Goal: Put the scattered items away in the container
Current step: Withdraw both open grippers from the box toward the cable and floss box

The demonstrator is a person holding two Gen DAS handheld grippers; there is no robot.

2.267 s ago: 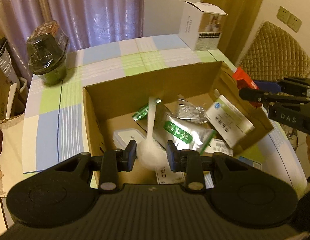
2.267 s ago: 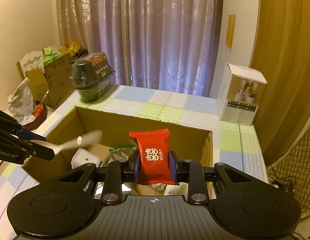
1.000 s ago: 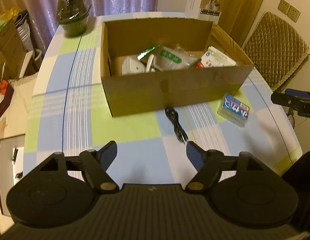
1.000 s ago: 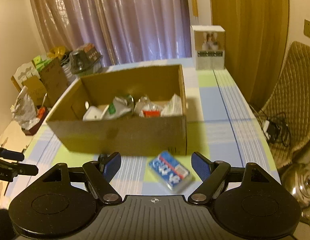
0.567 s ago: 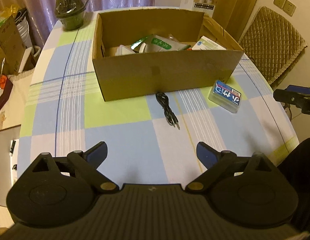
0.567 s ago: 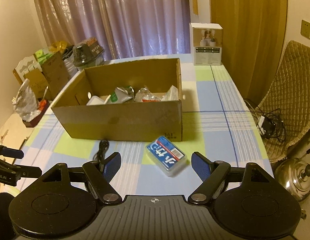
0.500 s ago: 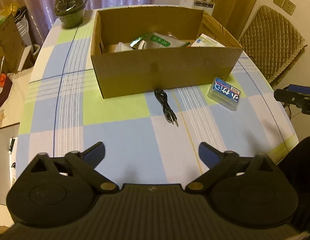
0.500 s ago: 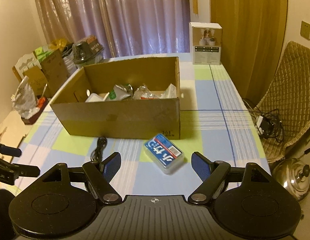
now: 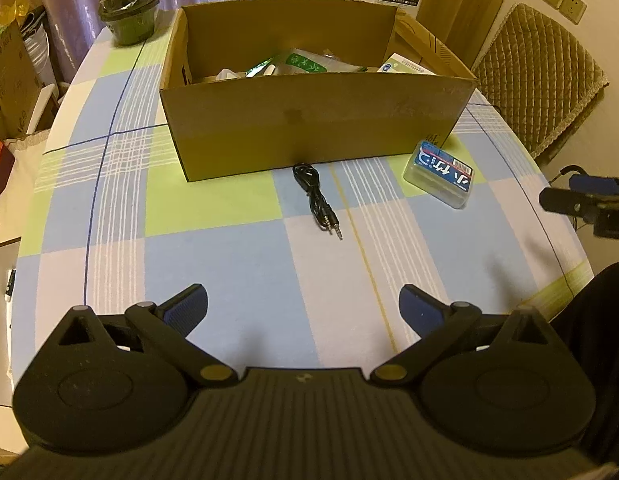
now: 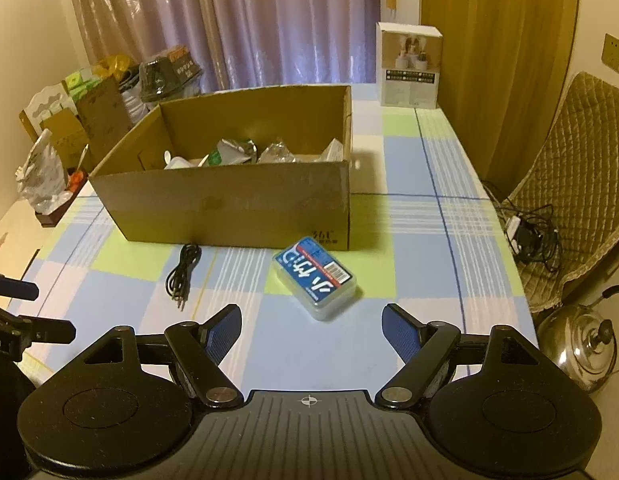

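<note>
Corrugated cardboard box (image 9: 317, 128) holding foil pouches, on a checked tablecloth (image 9: 213, 248). Just before it lie a coiled black audio cable (image 9: 315, 200) and a translucent plastic case (image 10: 314, 276), well apart. Left gripper (image 9: 303, 306) and right gripper (image 10: 311, 332) hover spread wide, empty.

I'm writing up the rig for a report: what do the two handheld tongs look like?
Both the left tongs and right tongs are matte black plastic: ribbed body, two round discs, angled linkage arms with brass-coloured pivots, and fingers faced with blue textured pads. White lettering marks their sides.
</note>
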